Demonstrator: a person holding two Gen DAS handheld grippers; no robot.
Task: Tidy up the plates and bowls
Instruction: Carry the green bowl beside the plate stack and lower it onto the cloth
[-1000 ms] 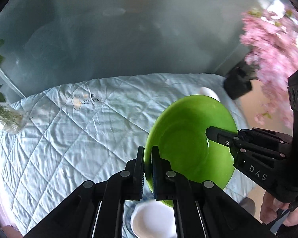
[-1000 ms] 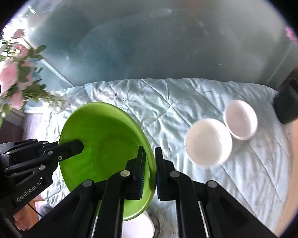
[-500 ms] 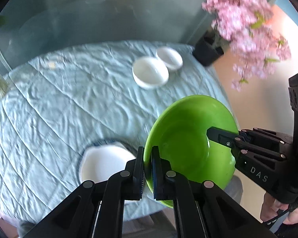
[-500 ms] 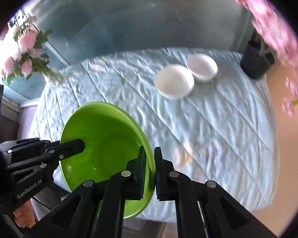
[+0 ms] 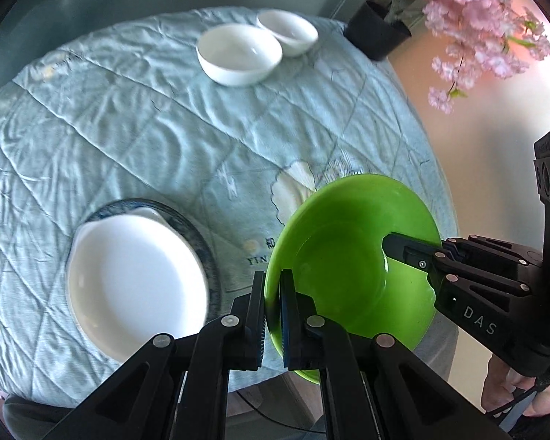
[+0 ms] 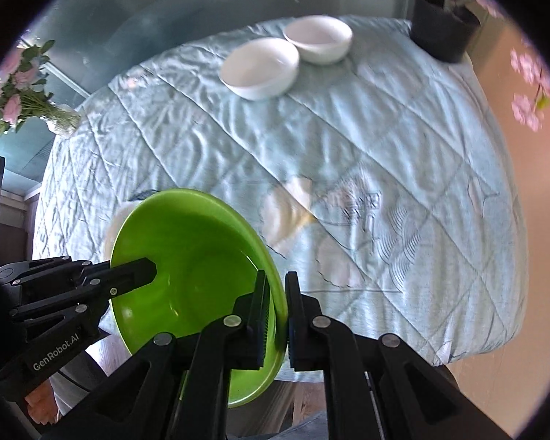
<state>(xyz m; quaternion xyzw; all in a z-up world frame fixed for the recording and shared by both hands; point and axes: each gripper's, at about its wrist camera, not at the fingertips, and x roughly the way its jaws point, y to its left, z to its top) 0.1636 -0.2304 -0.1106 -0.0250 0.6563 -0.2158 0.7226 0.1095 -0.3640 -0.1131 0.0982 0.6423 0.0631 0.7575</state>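
Both grippers hold one green bowl (image 5: 344, 260) in the air above the table's near edge. My left gripper (image 5: 273, 315) is shut on its left rim. My right gripper (image 6: 277, 315) is shut on its right rim; it also shows in the left wrist view (image 5: 403, 249). The bowl also shows in the right wrist view (image 6: 194, 253). A white plate (image 5: 135, 282) lies on a blue-rimmed plate (image 5: 198, 234) at the near left. Two white bowls, a larger one (image 5: 238, 53) and a smaller one (image 5: 288, 33), stand touching at the far side.
A quilted light blue cloth (image 5: 128, 128) covers the round table. A black pot (image 5: 377, 31) with pink blossoms (image 5: 469, 18) stands at the far right edge. A vase of pink flowers (image 6: 25, 102) stands at the far left edge.
Both grippers have risen and tilted down with the green bowl, so the whole table now shows. The white plate and the two white bowls have come into view. The grips are unchanged.
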